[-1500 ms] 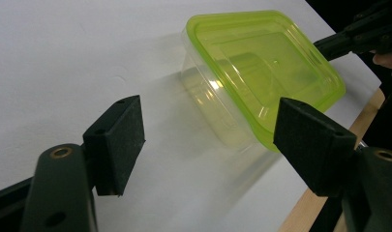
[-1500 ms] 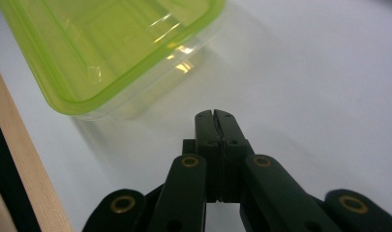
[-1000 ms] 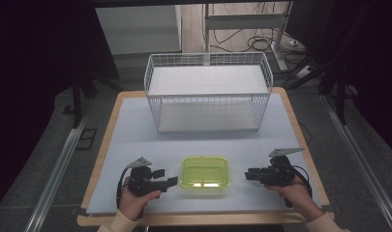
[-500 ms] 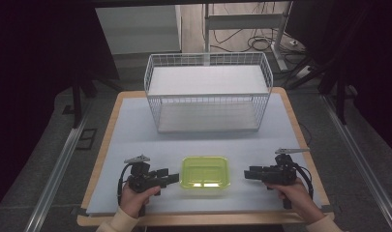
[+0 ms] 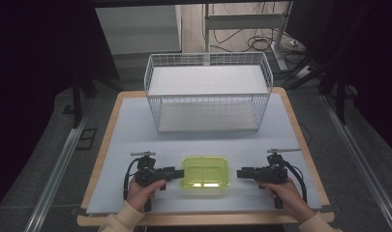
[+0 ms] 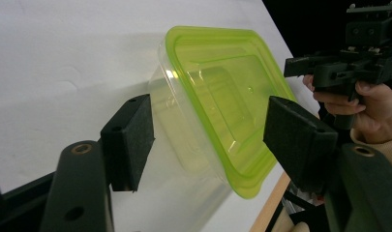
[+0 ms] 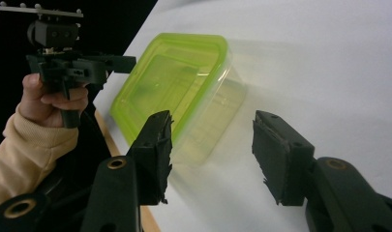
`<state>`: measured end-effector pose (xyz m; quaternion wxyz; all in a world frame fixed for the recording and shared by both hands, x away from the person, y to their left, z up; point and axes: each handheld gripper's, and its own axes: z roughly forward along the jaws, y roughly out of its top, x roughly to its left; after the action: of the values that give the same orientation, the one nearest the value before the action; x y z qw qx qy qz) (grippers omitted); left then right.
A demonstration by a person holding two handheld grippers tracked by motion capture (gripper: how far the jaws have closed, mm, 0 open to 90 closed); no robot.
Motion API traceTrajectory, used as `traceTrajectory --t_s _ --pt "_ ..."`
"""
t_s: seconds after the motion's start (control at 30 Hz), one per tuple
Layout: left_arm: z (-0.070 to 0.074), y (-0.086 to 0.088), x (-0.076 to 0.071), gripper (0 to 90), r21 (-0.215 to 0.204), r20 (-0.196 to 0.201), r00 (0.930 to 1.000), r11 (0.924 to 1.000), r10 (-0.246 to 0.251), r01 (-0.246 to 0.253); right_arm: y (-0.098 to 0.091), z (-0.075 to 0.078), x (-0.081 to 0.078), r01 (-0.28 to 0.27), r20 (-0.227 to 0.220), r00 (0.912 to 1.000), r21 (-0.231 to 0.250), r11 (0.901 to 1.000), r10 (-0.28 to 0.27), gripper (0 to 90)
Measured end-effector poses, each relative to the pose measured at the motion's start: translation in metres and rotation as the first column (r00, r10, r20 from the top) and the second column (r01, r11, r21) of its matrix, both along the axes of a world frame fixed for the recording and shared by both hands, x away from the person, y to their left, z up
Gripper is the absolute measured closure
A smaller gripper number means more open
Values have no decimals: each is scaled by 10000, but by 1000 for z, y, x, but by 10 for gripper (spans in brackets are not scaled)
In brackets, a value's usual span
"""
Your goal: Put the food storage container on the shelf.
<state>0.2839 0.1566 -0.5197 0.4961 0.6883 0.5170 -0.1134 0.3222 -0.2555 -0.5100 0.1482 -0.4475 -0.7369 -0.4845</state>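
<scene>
A clear plastic container with a yellow-green lid rests on the white mat near the table's front edge. My left gripper points at its left end and is open. In the left gripper view the container has its near end between the pads, and the jaws have just been closing. My right gripper faces the right end, open, a short gap away. In the right gripper view the container lies just ahead of the pads; these jaws have also just narrowed a little.
A white wire basket with a shelf inside stands at the back of the mat. The wooden table edge runs close behind both hands. Dark floor, rails and cables surround the table.
Both grippers have edged slightly inward toward the container, the left one coming up to its end. The container has not moved.
</scene>
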Motion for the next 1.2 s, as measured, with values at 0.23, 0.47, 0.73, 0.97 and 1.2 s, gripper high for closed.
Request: traceTrajectory --t_s 0.23,0.47,0.73,0.97,1.2 --pt "-3 -1 4 378 -44 -197 9998 10000 -68 67 11 -4 9 137 -333 9994 119 9998 -133 503" --pt "-8 0 6 414 -112 -459 9989 9999 -129 124 24 -7 10 -39 -465 9989 47 10000 42 528" --pt "-14 -2 9 478 -183 -751 9966 9993 -326 313 30 -11 13 -126 -639 9979 -31 9999 123 570" --pt "-16 -4 9 587 -263 -851 9948 9982 -562 541 35 -13 13 -284 -799 9964 77 9996 289 640" --pt "-15 -4 9 693 -394 -871 9932 9965 -770 738 36 -13 13 -398 -857 9955 191 9990 413 684"
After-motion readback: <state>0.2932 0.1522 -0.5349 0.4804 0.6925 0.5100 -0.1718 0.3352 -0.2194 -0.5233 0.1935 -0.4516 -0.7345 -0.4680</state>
